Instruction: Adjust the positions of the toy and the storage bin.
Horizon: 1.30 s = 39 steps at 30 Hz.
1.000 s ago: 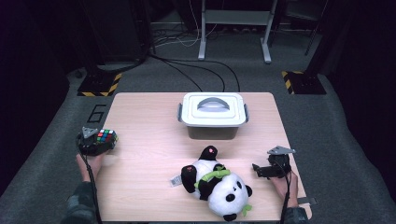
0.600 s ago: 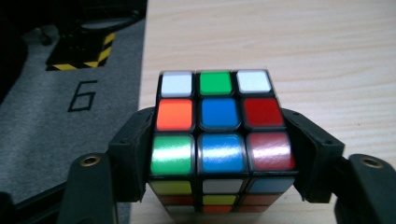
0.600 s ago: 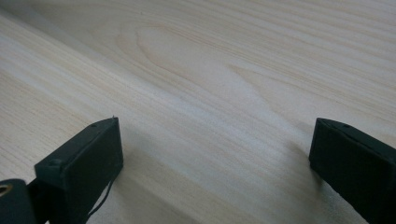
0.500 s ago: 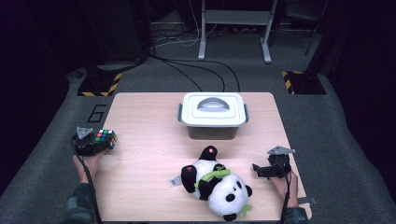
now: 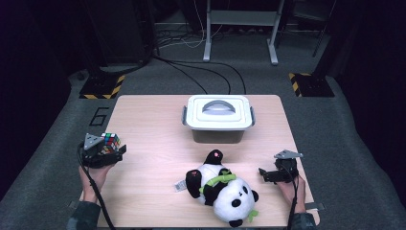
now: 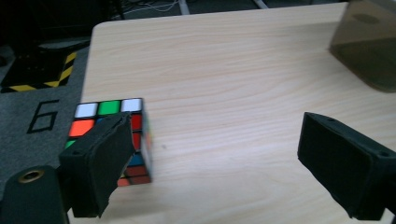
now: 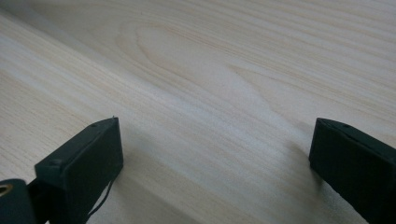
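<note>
Cube point(image 6: 112, 140) faces sharp between left gripper point(image 6: 210, 158) fingers.

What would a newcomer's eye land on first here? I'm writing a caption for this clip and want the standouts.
Likely the plush panda lying near the table's front edge, toward the right. Behind it, near the far edge, stands a lidded white box. At the left edge, a colourful puzzle cube rests on the wooden table beside the left gripper, whose jaws have just been opening with nothing between them.

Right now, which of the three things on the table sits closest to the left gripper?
The colour cube, at the table's left edge, right beside the open left gripper. The toy panda and the lidded white box lie much farther toward the middle.
</note>
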### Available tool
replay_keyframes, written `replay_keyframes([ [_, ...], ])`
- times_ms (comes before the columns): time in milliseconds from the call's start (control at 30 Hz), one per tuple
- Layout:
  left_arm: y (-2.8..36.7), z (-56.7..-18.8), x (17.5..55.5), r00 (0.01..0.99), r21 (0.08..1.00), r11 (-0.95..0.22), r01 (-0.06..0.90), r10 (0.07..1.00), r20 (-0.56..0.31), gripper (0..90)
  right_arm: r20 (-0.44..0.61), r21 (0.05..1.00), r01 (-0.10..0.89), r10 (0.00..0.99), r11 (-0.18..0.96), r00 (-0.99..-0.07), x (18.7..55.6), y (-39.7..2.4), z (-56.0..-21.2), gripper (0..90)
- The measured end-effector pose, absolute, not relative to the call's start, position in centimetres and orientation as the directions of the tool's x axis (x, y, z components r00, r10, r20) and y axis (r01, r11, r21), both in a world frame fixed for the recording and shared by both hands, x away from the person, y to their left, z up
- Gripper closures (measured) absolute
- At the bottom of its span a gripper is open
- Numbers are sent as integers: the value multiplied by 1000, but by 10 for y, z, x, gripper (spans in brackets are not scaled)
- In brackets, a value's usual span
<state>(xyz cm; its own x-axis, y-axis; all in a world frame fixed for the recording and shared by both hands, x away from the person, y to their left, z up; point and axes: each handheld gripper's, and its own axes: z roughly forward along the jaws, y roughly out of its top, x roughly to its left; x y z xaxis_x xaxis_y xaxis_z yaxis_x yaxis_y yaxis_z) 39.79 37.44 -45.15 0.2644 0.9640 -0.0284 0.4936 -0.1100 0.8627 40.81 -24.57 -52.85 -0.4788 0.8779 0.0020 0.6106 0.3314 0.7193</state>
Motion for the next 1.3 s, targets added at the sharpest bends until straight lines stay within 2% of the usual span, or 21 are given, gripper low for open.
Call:
replay_keyframes([
  [300,340,-444,387,358,852,-161,498,933,-33,61,1,720,609,877,333,-480,408,-246,-529,22],
  [400,327,-442,383,395,843,-195,501,918,-22,13,2,717,611,876,334,-482,408,-246,-528,22],
  [667,290,-429,372,504,852,-249,461,864,-20,0,2,719,610,877,334,-481,408,-246,-528,22],
  [933,243,-415,358,618,853,-339,398,786,24,0,2,719,610,876,333,-481,408,-246,-528,23],
  [1300,187,-405,343,717,856,-384,347,696,22,0,0,718,611,878,333,-479,408,-246,-528,25],
])
